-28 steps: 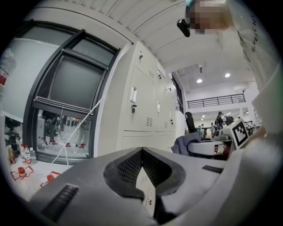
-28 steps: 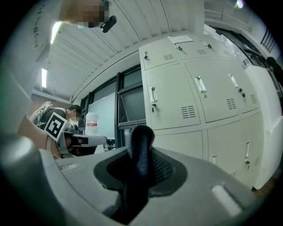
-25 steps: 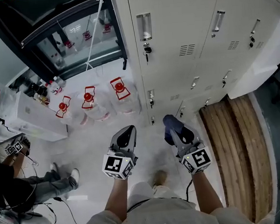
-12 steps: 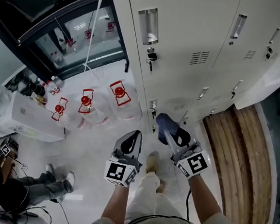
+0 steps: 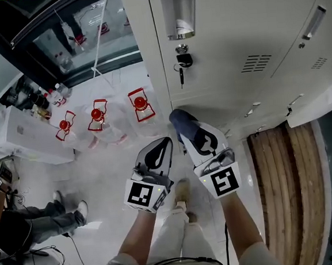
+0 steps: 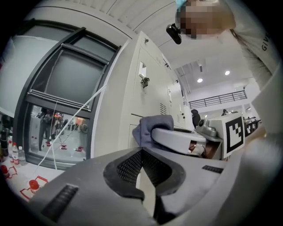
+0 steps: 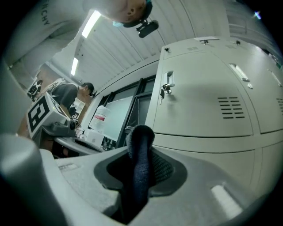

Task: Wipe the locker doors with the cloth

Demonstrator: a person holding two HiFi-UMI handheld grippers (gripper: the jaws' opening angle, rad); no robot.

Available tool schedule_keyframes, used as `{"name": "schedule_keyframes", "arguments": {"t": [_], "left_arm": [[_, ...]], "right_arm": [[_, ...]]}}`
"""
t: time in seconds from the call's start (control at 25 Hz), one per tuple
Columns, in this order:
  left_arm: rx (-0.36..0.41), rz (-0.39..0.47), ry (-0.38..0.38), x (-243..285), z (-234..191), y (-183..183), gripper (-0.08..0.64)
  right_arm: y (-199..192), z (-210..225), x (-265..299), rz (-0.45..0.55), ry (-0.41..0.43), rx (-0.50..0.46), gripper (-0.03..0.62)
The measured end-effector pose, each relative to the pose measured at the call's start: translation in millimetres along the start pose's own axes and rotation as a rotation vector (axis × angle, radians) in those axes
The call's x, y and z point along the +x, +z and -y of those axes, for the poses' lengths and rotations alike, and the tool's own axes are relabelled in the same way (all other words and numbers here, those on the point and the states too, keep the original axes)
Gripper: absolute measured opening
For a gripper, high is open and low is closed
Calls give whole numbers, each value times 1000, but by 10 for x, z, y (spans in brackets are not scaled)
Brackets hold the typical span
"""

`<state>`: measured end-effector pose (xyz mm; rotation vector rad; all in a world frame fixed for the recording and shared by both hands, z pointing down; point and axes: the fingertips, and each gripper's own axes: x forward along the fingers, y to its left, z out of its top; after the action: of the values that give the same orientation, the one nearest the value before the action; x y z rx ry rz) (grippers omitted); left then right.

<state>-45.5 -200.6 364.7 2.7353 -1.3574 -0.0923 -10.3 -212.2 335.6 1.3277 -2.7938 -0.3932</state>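
Plainly the locker doors (image 5: pixel 227 43) are filling the head view from 12 to 3 o'clock, pale and closed. The 3 red-capped water bottles (image 5: pixel 97 119) are standing on the floor at 10 o'clock, well apart from the work. The right claw (image 5: pixel 192 133) is clenching the cloth (image 5: pixel 178 119), a dark blue wad bulging past the tips toward 12 o'clock. The right gripper view is showing a thick fold of it pinched upright between the jaws, with the nearest door just beyond. Whether the cloth is touching that door I cannot tell. The left claw (image 5: pixel 163 148) is hovering just beside, at 9 o'clock of the right one, clenched on nothing, its tips meeting.

The main risk, as I am judging it, is sitting at 12 o'clock from the cloth. A key (image 5: pixel 183 61) is hanging in the lock under the recessed handle (image 5: pixel 178 9). A sweep across it could be snagging the cloth and dragging it out of the jaws, or knocking the key. Since only a little cloth is protruding, a shallow angle could be putting hard claw tips on the paint instead of fabric. The idle left claw, this close, could be bumping the right one mid-stroke.
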Motion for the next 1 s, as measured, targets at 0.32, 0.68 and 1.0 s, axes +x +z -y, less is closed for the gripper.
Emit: {"name": "schedule_keyframes", "arguments": {"t": [0.32, 0.68, 1.0], "left_arm": [[20, 18, 3, 279, -99, -65, -2], [0, -7, -12, 448, -56, -205, -2], [-15, -28, -10, 519, -8, -307, -2]], "right_arm": [[-116, 115, 333, 22, -18, -77, 92], [-236, 443, 248, 22, -51, -50, 97], [-380, 878, -27, -7, -126, -66, 101]]}}
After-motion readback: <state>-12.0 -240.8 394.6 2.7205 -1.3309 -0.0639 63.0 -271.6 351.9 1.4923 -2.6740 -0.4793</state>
